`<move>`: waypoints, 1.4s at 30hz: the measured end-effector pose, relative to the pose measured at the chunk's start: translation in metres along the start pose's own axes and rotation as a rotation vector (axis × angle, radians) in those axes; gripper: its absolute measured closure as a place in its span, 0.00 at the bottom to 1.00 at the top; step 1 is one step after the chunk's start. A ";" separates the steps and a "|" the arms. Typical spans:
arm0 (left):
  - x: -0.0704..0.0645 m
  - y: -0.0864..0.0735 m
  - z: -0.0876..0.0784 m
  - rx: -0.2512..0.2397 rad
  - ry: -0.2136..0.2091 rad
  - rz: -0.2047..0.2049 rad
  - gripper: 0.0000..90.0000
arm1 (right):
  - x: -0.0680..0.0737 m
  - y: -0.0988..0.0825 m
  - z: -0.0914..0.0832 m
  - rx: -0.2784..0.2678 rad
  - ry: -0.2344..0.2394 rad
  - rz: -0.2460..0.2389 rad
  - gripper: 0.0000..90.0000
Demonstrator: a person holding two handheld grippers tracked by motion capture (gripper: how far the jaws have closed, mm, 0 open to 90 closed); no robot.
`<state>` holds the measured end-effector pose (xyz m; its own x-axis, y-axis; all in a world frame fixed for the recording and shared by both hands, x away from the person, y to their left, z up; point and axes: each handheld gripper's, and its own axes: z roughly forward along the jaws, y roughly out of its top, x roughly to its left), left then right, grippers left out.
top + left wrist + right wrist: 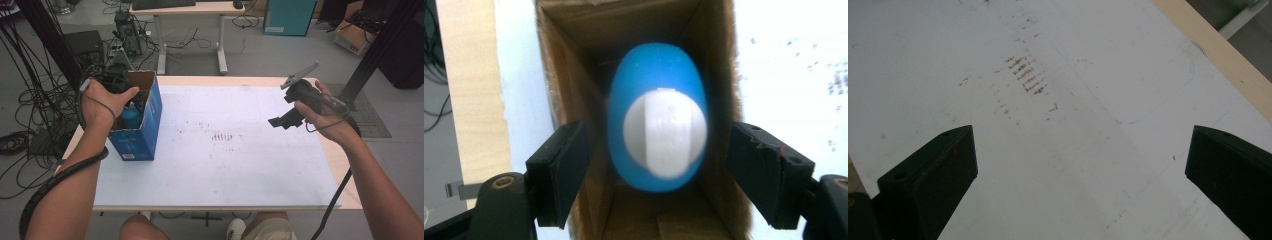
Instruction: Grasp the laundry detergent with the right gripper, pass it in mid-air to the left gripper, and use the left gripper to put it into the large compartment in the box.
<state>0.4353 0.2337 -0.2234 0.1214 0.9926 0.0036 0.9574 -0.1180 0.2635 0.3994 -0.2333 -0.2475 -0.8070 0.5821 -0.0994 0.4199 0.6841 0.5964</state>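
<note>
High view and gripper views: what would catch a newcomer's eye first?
The blue box at the table's left edge, open at the top, with the left gripper poised over it. Inside stands a blue bottle with a white cap, between open fingers. The right gripper hangs open over the stained white sheet.

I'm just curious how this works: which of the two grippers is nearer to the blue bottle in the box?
Left. The left gripper hangs right above the blue bottle in the box, jaws apart. The right gripper hovers far across the table.
</note>
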 end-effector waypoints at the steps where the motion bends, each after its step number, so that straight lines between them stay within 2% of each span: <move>1: 0.001 -0.001 -0.004 -0.006 0.000 0.001 0.27 | 0.001 0.001 0.000 0.001 -0.002 0.011 0.00; 2: 0.001 -0.003 -0.008 -0.017 -0.003 0.003 0.26 | 0.001 0.002 0.000 0.010 0.001 0.001 0.00; 5: -0.002 -0.007 -0.020 -0.047 -0.016 0.019 0.23 | 0.002 0.004 0.001 0.011 0.005 0.019 0.00; 8: -0.007 -0.009 -0.028 -0.067 -0.031 0.045 0.20 | 0.003 0.009 0.001 0.023 0.014 0.008 0.00; 13: -0.026 -0.008 -0.037 -0.083 -0.049 0.110 0.16 | 0.002 0.015 0.004 0.034 0.012 0.022 0.00; 18: -0.045 -0.004 -0.039 -0.099 -0.078 0.164 0.13 | -0.001 0.017 0.012 0.069 0.012 0.033 0.00; 21: -0.058 0.002 -0.038 -0.100 -0.104 0.191 0.12 | -0.005 0.017 0.015 0.084 0.014 0.019 0.00; 25: -0.070 0.009 -0.034 -0.097 -0.136 0.216 0.11 | -0.008 0.018 0.019 0.107 0.012 0.025 0.00; 33: -0.086 0.025 -0.025 -0.104 -0.182 0.233 0.10 | -0.012 0.021 0.022 0.137 0.006 0.021 0.00; 36: -0.090 0.031 -0.019 -0.096 -0.187 0.233 0.10 | -0.013 0.023 0.021 0.154 -0.001 0.000 0.00; 42: -0.097 0.041 -0.008 -0.082 -0.202 0.238 0.10 | -0.014 0.025 0.019 0.162 -0.009 0.005 0.00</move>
<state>0.4603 0.1326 -0.2051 0.3968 0.9107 -0.1147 0.8726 -0.3356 0.3549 0.4295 -0.2157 -0.2464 -0.8013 0.5892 -0.1037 0.4863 0.7425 0.4606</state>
